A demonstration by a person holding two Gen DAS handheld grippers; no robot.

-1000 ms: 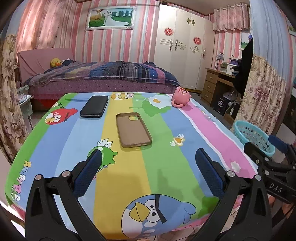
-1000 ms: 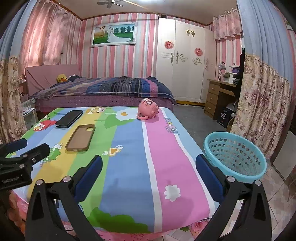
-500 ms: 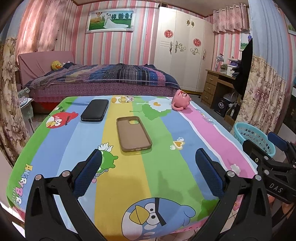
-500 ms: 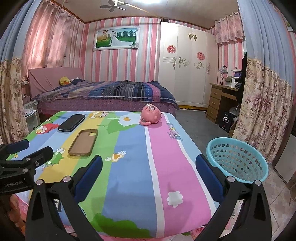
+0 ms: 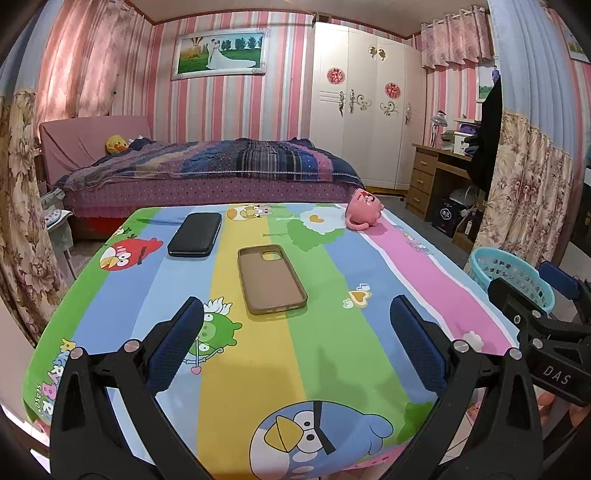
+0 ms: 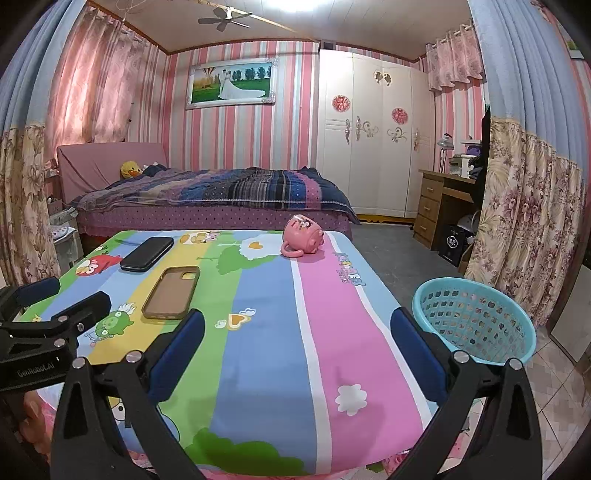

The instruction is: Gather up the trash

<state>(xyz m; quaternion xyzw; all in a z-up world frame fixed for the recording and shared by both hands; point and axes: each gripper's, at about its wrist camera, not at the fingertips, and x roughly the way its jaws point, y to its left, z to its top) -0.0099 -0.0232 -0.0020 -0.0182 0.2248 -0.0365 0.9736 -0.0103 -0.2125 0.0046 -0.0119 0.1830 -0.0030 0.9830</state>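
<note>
So on my feed, left to right: black case (image 5: 195, 234), brown phone case (image 5: 271, 279), tipped pink mug (image 5: 363, 209) on the cartoon tablecloth (image 5: 332, 369), teal basket (image 6: 476, 317) on the floor. Left gripper (image 5: 295, 345) and right gripper (image 6: 297, 350) both hover spread wide, holding nothing.

Bright, even indoor light from a glaring white ceiling lamp (image 6: 291, 5) at top, faint soft shadows on the striped cartoon-print tablecloth (image 6: 266, 332), sharp focus throughout, and heavy fisheye bending with dark vignetted corners.
</note>
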